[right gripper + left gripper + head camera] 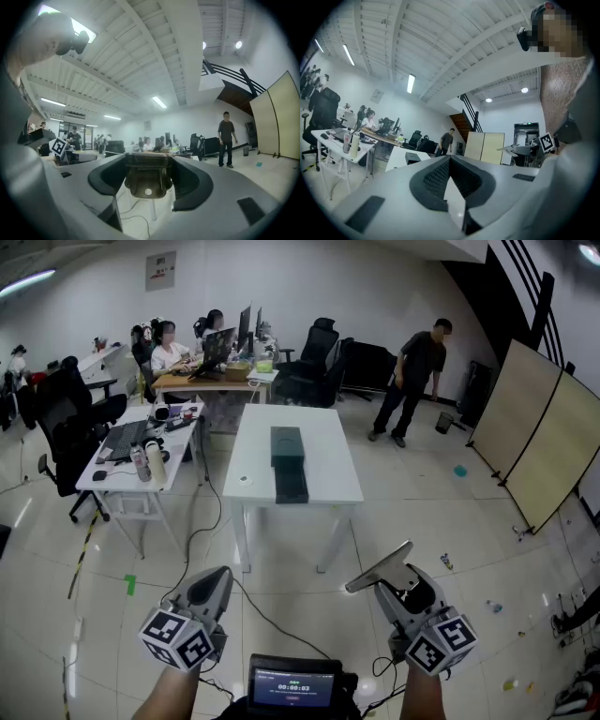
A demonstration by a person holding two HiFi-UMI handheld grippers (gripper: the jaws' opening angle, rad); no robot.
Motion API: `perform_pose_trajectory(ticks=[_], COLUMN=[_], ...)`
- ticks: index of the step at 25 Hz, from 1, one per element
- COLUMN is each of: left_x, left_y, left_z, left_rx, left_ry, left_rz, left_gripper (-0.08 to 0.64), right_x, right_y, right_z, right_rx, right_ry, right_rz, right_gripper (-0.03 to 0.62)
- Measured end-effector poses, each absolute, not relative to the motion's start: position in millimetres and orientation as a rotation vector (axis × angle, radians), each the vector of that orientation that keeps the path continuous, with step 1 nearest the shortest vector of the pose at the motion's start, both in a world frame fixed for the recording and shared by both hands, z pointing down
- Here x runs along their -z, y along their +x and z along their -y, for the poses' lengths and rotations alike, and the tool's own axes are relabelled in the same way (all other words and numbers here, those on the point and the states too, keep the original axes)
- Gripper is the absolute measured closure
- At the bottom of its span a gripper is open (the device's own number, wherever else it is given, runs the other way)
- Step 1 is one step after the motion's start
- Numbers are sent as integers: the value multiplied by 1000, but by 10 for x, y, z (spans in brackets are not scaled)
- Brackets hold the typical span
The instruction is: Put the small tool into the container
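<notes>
Nearest, at the bottom edge of the head view, a small screen (293, 687) sits at the person's chest between the two forearms. Just beyond it the left gripper (217, 579) points level into the room. Its own view shows the dark pads (436, 180) brought together at the tips with nothing between them. To its right, the right gripper (397, 583) has its jaws spread wide and clamped on the small tool (147, 180). The tool is a flat brownish metal piece with a round hole, spanning the gap from pad to pad. In the head view its bright flat face slants out of the gripper toward the left. A dark cable (267, 618) trails over the pale tiled floor ahead, and a green tape mark (129, 584) lies farther left. In the middle of the room stands a white table (323, 451), well apart from both grippers. On it lies the dark green container (287, 445), with a second dark oblong piece (291, 486) just beside its near end. A small white round thing (245, 479) lies to their left. Left of the table, a white desk (112, 474) carries a laptop (122, 439) and two bottles (148, 463). Farther back, seated people (169, 348) work at screens. At the far right a standing person (412, 381) leans forward near tall wooden panels (539, 442).
</notes>
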State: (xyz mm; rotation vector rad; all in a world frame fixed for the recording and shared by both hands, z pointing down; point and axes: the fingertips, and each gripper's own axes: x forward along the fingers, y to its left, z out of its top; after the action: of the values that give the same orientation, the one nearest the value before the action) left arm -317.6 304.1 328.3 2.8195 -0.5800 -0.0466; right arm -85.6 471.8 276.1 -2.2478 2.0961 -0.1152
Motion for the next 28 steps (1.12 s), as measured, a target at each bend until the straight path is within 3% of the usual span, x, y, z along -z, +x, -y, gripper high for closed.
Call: perform_pose_trajectory(ticks=[10,28], left_x=[-3315,-3048], left_y=[-2779,-359], left_z=[-2463,-1096], left_rx=[47,20], left_ry=[2808,2826], left_rz=[596,797], left_gripper=[537,537], right_x=[-2792,-2811], right_y=[-483,2032], right_z=[-4073,-2419], right_rx=[97,48], right_ry=[-2220,-2023], right_rz=[-2137,-2336], right_gripper=[291,291])
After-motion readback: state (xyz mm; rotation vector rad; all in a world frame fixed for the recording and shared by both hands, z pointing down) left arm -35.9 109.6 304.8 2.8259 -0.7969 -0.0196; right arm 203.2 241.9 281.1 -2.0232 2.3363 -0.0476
